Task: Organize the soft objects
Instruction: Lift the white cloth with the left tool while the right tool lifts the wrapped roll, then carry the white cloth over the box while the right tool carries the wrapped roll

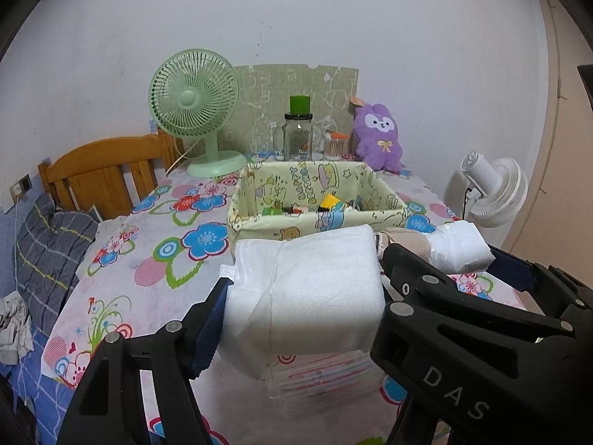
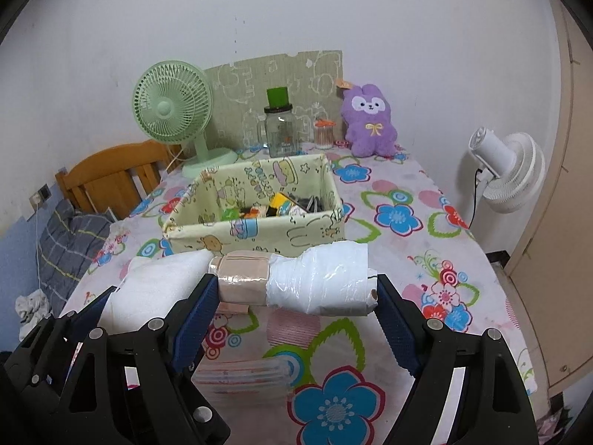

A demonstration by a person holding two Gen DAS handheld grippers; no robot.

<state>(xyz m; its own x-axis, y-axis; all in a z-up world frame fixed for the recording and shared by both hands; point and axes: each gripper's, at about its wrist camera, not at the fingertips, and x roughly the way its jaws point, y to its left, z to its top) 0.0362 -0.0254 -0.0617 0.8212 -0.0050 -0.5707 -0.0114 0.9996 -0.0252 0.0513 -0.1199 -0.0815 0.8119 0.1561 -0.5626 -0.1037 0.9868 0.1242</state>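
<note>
In the left wrist view my left gripper (image 1: pixel 305 289) is shut on a thick white foam block (image 1: pixel 304 319), its blue pads pressing both sides, held above the flowered table. My right gripper (image 2: pixel 296 311) is shut on a white plastic-wrapped bundle (image 2: pixel 318 282) with a beige taped band at its left end. The two soft things sit end to end, and I cannot tell whether they are joined. Just beyond them stands a pale yellow cartoon-print fabric box (image 2: pixel 255 226) (image 1: pixel 318 218) with several small items inside. A purple plush rabbit (image 2: pixel 370 126) (image 1: pixel 378 137) sits at the far right against the wall.
A green desk fan (image 1: pixel 194 111), a glass jar with a green cap (image 1: pixel 298 133) and a small cotton-swab jar stand at the back. A clear plastic case (image 2: pixel 244 374) lies on the table under the grippers. A white fan (image 2: pixel 507 170) stands beyond the right edge, and a wooden bed with a plaid pillow is to the left.
</note>
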